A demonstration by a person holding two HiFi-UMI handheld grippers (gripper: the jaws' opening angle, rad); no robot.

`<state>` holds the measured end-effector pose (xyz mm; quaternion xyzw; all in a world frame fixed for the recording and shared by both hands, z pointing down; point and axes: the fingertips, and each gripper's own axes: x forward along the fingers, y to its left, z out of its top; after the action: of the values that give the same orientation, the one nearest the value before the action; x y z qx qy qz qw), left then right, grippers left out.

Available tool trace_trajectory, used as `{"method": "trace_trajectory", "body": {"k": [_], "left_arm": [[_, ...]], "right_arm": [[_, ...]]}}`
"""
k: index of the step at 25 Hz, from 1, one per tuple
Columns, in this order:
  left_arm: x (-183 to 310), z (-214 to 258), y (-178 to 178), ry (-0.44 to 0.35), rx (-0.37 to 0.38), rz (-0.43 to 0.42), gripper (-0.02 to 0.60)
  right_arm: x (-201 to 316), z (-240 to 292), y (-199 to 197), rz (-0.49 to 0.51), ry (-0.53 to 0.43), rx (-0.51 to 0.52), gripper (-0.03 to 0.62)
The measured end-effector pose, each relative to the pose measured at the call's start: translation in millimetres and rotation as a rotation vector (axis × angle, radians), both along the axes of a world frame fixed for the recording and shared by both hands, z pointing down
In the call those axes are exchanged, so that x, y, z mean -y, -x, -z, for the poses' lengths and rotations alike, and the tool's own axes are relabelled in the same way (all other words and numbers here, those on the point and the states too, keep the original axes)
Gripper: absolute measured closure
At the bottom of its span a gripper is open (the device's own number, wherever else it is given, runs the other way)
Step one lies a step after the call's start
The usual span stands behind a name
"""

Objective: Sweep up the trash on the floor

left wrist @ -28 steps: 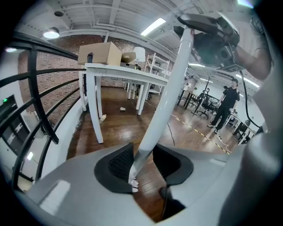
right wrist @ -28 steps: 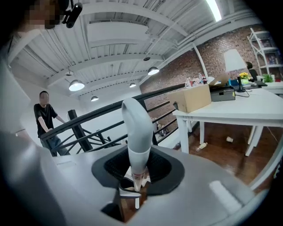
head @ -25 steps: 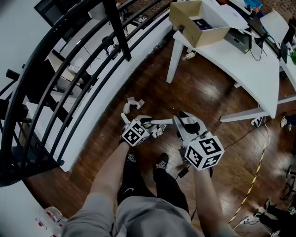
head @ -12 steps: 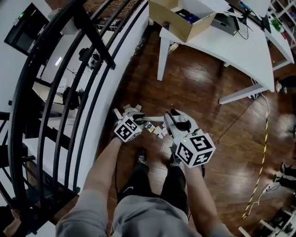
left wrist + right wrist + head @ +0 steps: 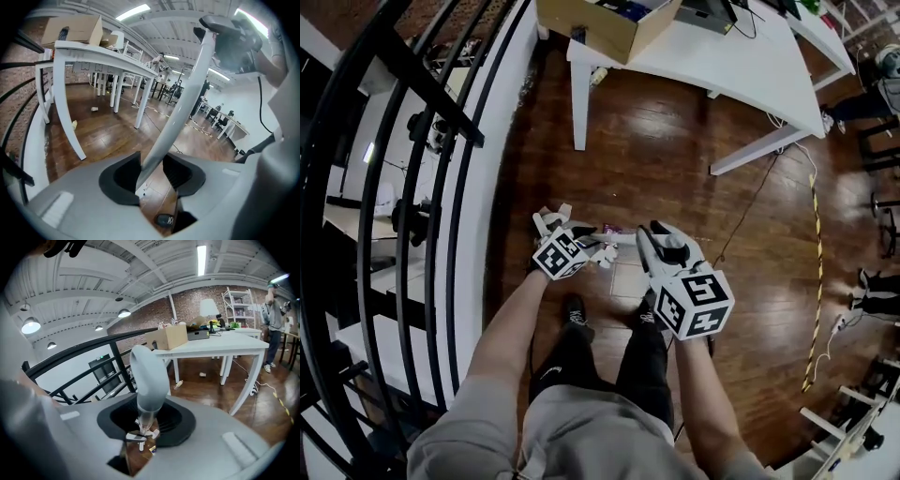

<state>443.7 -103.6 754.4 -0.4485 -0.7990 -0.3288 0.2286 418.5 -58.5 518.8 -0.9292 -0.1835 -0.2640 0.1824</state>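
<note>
While the trash (image 5: 551, 219) is lying as small white scraps on the wooden floor (image 5: 675, 141), close to the white ledge (image 5: 487, 206) and just ahead of the person's shoes (image 5: 574, 315), more scraps are showing in the right gripper view, on the floor directly below that claw's jaws. A white handle (image 5: 187, 98) is passing through both claws. In the left gripper view it is rising at a slant from between the pads towards the upper right. In the right gripper view its rounded grey end is standing up out of the jaws and narrowing down towards the scraps. The left gripper (image 5: 596, 251) is pointing down and across the person's front. Its jaws have just been opening, and the handle is standing between them, lying along one pad with floor showing between it and the other, so they are apart and not clamping it. The right gripper (image 5: 656, 239) is sitting just beside the left one, a little nearer the person, and its jaws are clamping on the handle. Both are hanging low over the floor in front of the person's legs. Beyond the ledge a black railing (image 5: 422, 94) is curving along the left of the head view. Farther off a white table (image 5: 750, 75) is carrying a cardboard box (image 5: 581, 28), and a yellow-and-black cable (image 5: 816, 272) is trailing over the floor well to the right.
</note>
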Motion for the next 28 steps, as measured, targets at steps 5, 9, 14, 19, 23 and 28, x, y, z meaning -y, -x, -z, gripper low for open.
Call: {"method": "trace_trajectory", "body": {"k": [5, 9, 14, 19, 23, 28], "left_arm": [[-36.4, 10.0, 57.1, 0.020, 0.030, -0.052, 0.433], [-53.5, 18.1, 102.5, 0.014, 0.031, -0.062, 0.431], [-88.1, 18.7, 120.1, -0.010, -0.001, -0.033, 0.433], [-118.7, 55.2, 118.4, -0.003, -0.072, 0.083, 0.440], [-135.2, 100.2, 109.8, 0.047, -0.100, 0.197, 0.443], [-160.1, 135.1, 65.3, 0.128, -0.076, 0.354, 0.443]], "right_arm": [[-31.5, 11.8, 53.1, -0.062, 0.016, 0.013, 0.503], [-48.1, 20.7, 99.3, -0.087, 0.017, 0.016, 0.503], [-83.7, 23.1, 115.9, -0.036, 0.007, -0.051, 0.504], [-118.8, 61.0, 117.1, 0.111, 0.035, -0.174, 0.505], [-135.7, 105.9, 110.2, 0.207, 0.065, -0.244, 0.503], [-147.9, 146.0, 60.6, 0.313, 0.129, -0.277, 0.503]]}}
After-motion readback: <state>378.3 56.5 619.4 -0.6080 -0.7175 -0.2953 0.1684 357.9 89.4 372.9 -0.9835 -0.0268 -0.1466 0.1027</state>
